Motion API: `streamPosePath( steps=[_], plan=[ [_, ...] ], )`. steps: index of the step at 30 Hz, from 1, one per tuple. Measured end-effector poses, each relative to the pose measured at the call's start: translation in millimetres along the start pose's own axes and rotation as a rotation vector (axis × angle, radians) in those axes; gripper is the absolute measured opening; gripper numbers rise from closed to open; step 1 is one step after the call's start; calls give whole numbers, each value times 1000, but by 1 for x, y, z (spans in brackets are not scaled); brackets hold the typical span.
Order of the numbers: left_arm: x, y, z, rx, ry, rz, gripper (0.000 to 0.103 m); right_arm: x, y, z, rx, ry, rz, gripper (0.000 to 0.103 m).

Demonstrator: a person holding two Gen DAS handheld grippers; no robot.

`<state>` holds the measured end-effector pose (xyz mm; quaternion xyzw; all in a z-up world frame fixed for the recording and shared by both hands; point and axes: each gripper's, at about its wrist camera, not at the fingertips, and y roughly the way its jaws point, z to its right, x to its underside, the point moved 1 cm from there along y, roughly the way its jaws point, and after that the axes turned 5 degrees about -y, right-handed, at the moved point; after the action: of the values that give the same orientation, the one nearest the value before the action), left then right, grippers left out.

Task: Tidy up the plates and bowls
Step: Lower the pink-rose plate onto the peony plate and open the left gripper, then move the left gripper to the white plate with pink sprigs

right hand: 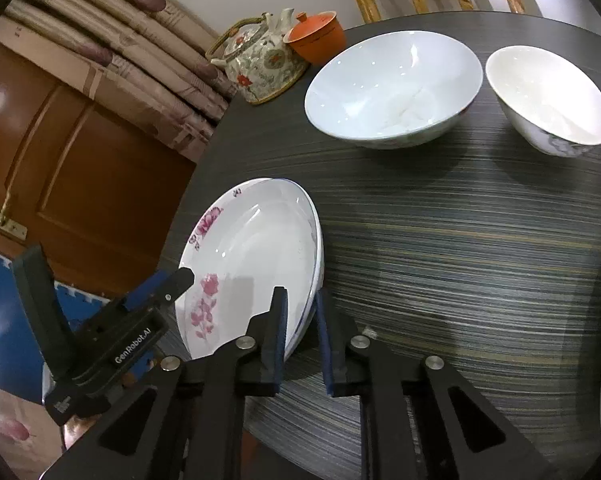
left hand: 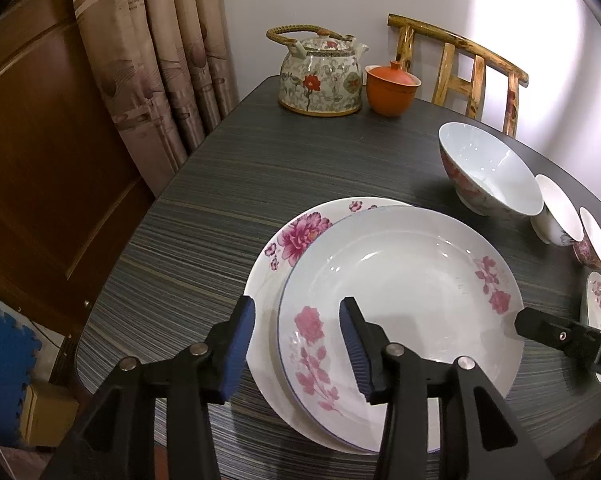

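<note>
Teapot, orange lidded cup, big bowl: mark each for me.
Teapot (left hand: 320, 80), left wrist view, on its flowered belly.
Orange lidded cup (left hand: 390, 94), left wrist view, on its side wall.
Big bowl (right hand: 392, 84), right wrist view, on its inner wall.

Warm, dim indoor light fell on my counter (left hand: 260, 168), brightest on the wall (left hand: 560, 80) at upper right, which washed out. Small glints sat on the top plate (left hand: 400, 272) and big bowl (right hand: 392, 92). My fingers (right hand: 278, 332) cast soft shadows. Fisheye bending curved the edges, with dark vignetted corners; focus stayed sharp.
</note>
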<state>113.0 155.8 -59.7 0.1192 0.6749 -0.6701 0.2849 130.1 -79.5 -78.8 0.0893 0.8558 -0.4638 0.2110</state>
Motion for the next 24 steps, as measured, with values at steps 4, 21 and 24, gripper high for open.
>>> streamPosePath(
  steps=[4, 21, 24],
  plan=[
    [0, 2, -1, -1, 4, -4, 45, 1, 6, -1, 8, -15, -9, 12],
    [4, -2, 15, 69, 61, 6, 45, 12, 1, -11, -40, -49, 10, 13],
    [7, -6, 27, 79, 100, 15, 45, 23, -14, -1, -40, -35, 32, 14]
  ],
)
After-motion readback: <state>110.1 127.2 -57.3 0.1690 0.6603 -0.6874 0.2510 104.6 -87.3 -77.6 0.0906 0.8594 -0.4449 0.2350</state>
